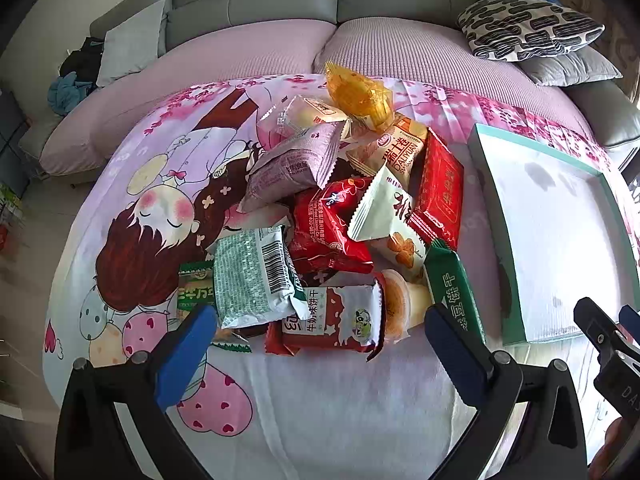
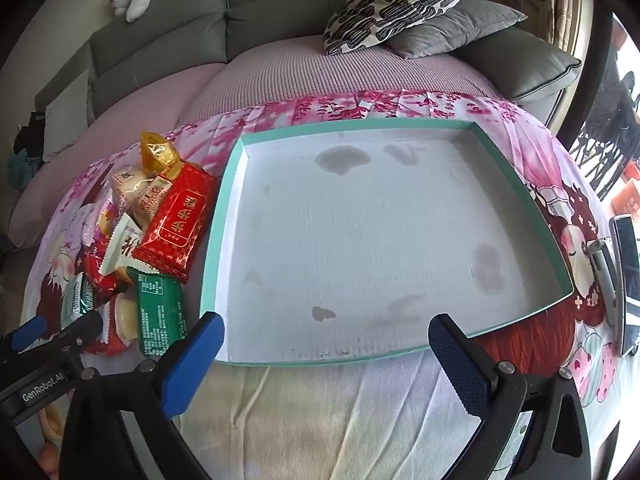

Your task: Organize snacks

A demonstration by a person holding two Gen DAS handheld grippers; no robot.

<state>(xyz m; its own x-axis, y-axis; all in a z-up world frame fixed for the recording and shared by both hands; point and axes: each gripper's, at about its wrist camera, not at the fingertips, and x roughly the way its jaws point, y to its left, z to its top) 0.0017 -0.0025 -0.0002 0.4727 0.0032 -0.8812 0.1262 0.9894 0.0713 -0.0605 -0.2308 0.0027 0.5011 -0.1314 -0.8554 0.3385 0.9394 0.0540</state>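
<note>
A pile of snack packets (image 1: 332,208) lies on a pink cartoon cloth (image 1: 160,208): a milk biscuit pack (image 1: 332,318) at the front, a green-white pack (image 1: 252,276), a green pack (image 1: 454,288), red packs (image 1: 438,188), a yellow pack (image 1: 358,94). My left gripper (image 1: 320,344) is open, just before the pile. A shallow teal-rimmed box (image 2: 224,216) with a white, stained floor sits right of the pile. My right gripper (image 2: 326,350) is open and empty at the box's near edge. The pile also shows in the right wrist view (image 2: 140,232).
A grey sofa with pink seat covers (image 1: 248,48) runs behind the cloth. A black-and-white patterned cushion (image 2: 400,4) and a grey cushion (image 2: 456,28) lie at the back right. A phone-like device (image 2: 628,280) stands at the cloth's right edge.
</note>
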